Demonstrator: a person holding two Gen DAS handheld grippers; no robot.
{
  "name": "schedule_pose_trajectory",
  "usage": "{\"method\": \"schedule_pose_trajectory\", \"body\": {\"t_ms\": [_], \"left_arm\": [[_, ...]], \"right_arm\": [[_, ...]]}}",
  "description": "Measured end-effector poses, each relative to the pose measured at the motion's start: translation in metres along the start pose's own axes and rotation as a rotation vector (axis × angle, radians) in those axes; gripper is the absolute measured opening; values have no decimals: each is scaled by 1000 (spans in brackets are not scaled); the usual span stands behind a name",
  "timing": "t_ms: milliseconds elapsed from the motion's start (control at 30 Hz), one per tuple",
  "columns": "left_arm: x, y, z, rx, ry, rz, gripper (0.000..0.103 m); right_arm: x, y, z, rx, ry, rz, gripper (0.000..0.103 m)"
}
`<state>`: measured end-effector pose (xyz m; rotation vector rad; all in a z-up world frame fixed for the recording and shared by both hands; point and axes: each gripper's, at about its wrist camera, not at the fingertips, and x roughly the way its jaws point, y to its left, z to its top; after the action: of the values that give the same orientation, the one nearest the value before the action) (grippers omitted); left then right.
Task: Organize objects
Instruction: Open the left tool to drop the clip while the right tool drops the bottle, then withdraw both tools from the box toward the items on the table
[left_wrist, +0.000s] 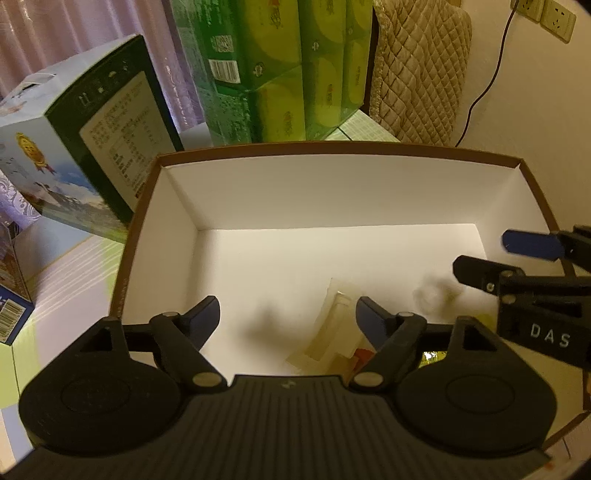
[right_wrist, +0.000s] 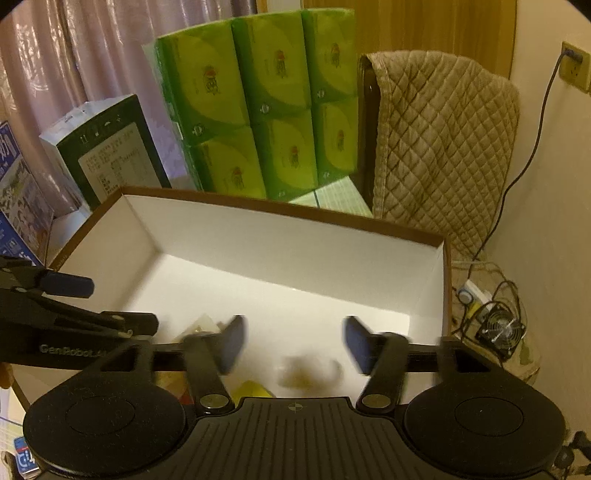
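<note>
We held the left gripper (left_wrist: 288, 319) and right gripper (right_wrist: 293, 343) side by side over the brown-rimmed white cardboard box (left_wrist: 332, 192), both spread and empty. A pale translucent packet (left_wrist: 332, 332) lay below. Only the right view showed a small black fan (right_wrist: 500, 330).

Ahead of your jaws and to the left hang pale pink curtains (right_wrist: 74, 55). Straight ahead stands a green multipack (right_wrist: 266, 107), with a quilted beige cover (right_wrist: 443, 140) draped just right of it. Farther right, a cream wall (right_wrist: 554, 221) carries a socket (right_wrist: 574, 66) and dark cable; the light seems warm, dim.
</note>
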<state>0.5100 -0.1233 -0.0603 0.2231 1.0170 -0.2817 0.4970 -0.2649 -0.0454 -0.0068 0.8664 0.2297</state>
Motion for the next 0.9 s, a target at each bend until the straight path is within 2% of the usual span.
{"method": "schedule_pose_trajectory", "body": {"t_ms": [33,133,367,900], "left_arm": [[-3,1,-1,-4,-4,-1,79],[-13,4,-4,-16,-19,0,80],[-41,13,-15,-53,-56,3,87],[-107,19,-57,-163,-123,-30,90]], "right_arm": [[-1,1,1,-9,-6,-7,74],[-8,3,0,-11,-22,-9,76],[-34,4,-6,25,-37,18,77],[-101,15,-39,37,-48,46,78]]}}
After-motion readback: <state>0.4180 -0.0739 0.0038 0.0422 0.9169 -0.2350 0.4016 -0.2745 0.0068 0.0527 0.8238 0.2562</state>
